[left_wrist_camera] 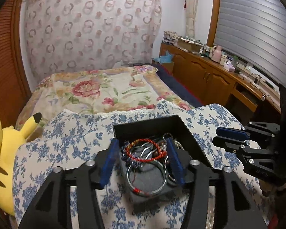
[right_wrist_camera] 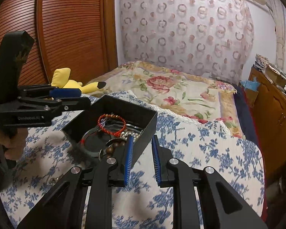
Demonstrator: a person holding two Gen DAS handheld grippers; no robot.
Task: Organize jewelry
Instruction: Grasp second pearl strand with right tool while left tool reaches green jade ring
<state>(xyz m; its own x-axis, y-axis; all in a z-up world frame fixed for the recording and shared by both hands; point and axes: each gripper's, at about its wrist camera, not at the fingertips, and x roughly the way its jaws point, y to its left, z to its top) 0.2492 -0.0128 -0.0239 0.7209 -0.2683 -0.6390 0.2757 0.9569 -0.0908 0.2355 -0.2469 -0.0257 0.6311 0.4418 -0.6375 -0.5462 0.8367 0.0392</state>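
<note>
A black open box [left_wrist_camera: 152,128] [right_wrist_camera: 141,118] sits on a blue-flowered cloth [left_wrist_camera: 66,143]. It holds a red braided bracelet [left_wrist_camera: 145,150] [right_wrist_camera: 111,124], a silver bangle [left_wrist_camera: 145,180] [right_wrist_camera: 90,133], brown wooden beads [right_wrist_camera: 112,147] and pale beads. My left gripper [left_wrist_camera: 142,139] [right_wrist_camera: 84,96] hovers over the box, open, its blue pads on either side of the jewelry without pressing on any piece. My right gripper [right_wrist_camera: 142,136] [left_wrist_camera: 215,135] hangs just right of the box, above the cloth. Its jaws stand a narrow gap apart and hold nothing.
A yellow plush toy [left_wrist_camera: 2,152] [right_wrist_camera: 70,82] lies at the left, by a bed with a floral blanket [left_wrist_camera: 104,91]. A wooden cabinet [left_wrist_camera: 209,74] crowded with bottles runs along the right. A slatted wooden door [right_wrist_camera: 66,28] stands at the left. A hand [right_wrist_camera: 11,143] grips the left tool.
</note>
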